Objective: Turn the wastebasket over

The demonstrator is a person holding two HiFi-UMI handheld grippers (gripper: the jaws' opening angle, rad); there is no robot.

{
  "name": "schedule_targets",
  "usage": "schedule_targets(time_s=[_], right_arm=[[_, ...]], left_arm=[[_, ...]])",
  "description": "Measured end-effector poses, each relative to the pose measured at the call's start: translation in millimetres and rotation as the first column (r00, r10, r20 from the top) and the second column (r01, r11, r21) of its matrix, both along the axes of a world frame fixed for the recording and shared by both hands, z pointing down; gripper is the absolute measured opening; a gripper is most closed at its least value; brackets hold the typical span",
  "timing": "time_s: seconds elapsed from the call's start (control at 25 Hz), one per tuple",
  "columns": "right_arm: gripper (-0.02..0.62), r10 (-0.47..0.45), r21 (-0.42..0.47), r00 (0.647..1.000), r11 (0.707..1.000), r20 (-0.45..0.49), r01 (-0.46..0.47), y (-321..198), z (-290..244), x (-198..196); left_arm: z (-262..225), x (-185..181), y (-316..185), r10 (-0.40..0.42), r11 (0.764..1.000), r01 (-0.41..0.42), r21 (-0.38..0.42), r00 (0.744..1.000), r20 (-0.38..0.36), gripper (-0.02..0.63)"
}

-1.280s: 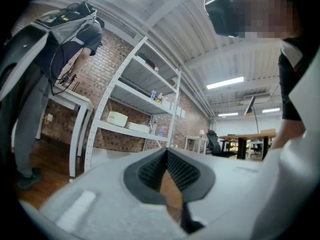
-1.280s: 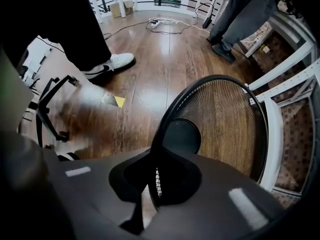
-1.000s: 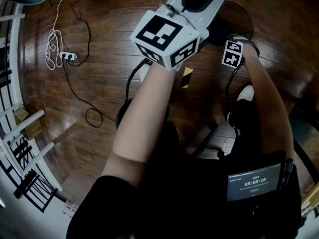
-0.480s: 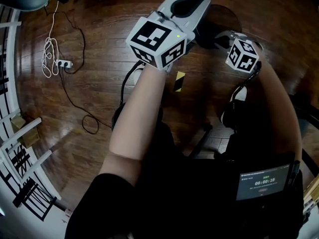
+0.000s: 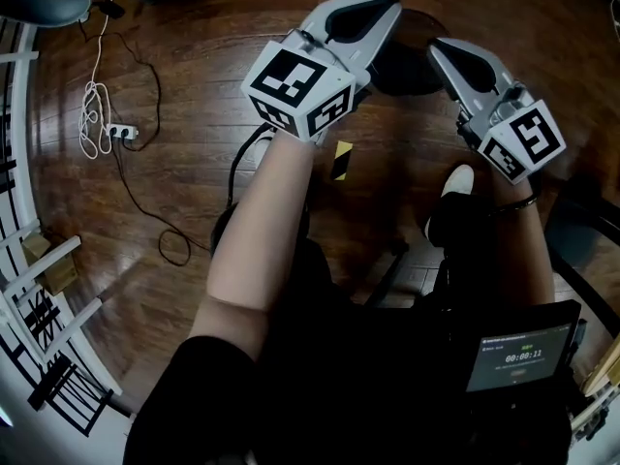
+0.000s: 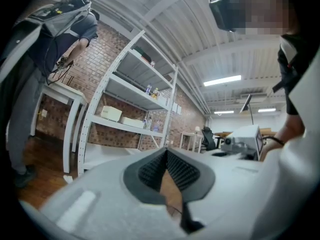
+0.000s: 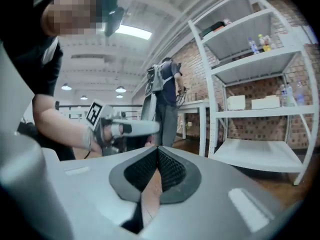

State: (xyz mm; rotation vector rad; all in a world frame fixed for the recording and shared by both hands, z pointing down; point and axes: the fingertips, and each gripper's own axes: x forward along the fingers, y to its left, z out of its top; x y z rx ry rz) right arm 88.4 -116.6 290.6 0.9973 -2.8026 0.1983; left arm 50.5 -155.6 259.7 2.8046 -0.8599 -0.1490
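Right gripper (image 5: pixel 444 48) risen, jaws just closed empty; left gripper (image 5: pixel 380 6) closed too, over perhaps the wastebasket (image 5: pixel 412 68).

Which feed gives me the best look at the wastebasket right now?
The head view. The wastebasket shows there as a dark round shape on the floor, between the left gripper and the right gripper. Both gripper views look level across the room at shelving and people; neither shows it.
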Motion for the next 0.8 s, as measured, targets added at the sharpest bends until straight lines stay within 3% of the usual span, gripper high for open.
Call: schedule_targets(time_s=[0.12, 0.24, 0.6, 0.8], right_arm=[[0.009, 0.096, 0.029, 0.993, 0.995, 0.07, -0.098, -3.1, -26.1, 11.0], [0.009, 0.123, 0.068, 0.988, 0.989, 0.09, -0.129, -7.0, -30.1, 14.6], [0.008, 0.053, 0.117, 0.993, 0.991, 0.108, -0.065, -31.1, -28.4, 19.4], [0.009, 0.037, 0.129, 0.997, 0.991, 0.073, -0.046, -32.9, -19.3, 25.0]], left_arm=[[-0.4, 5.0, 6.5, 0.021, 1.0, -0.021, 0.012, 1.0, 0.003, 0.002], [-5.3, 9.0, 11.3, 0.038, 0.999, -0.038, 0.02, 0.999, 0.012, 0.002], [9.5, 32.6, 4.1, 0.052, 0.998, -0.053, 0.016, 0.996, 0.067, 0.002], [13.1, 37.3, 3.1, 0.054, 0.998, -0.056, 0.019, 0.995, 0.08, 0.002]])
